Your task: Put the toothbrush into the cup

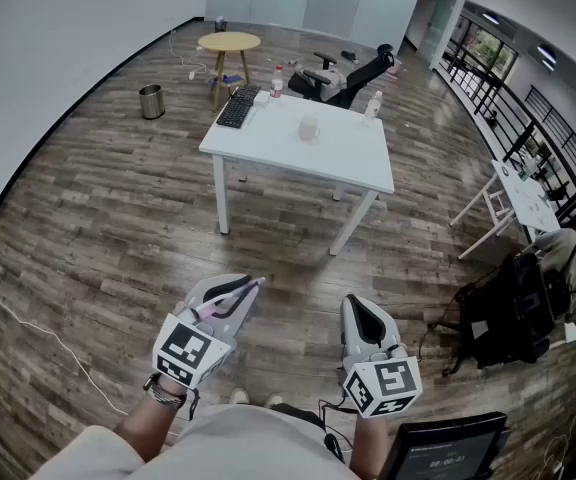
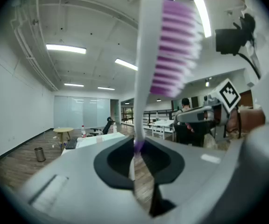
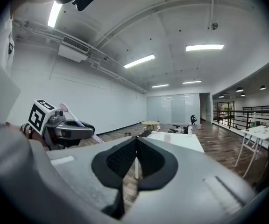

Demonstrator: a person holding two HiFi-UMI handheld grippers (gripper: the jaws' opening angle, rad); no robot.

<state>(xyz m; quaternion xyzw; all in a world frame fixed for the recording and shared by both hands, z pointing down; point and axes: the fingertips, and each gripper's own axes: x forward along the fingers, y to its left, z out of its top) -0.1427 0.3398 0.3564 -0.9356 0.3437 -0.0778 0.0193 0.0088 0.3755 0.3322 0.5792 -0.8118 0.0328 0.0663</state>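
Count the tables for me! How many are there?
3. A big white table stands in the middle of the room, a small round wooden table behind it, and another white table at the far right. More may be hidden outside the view.

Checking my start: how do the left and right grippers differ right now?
The left gripper is clamped on the toothbrush, with the brush head up. The right gripper is shut on nothing. In the head view the left angles sharply inward, and the right points nearly straight ahead. Both are held low, short of the table with the cup.
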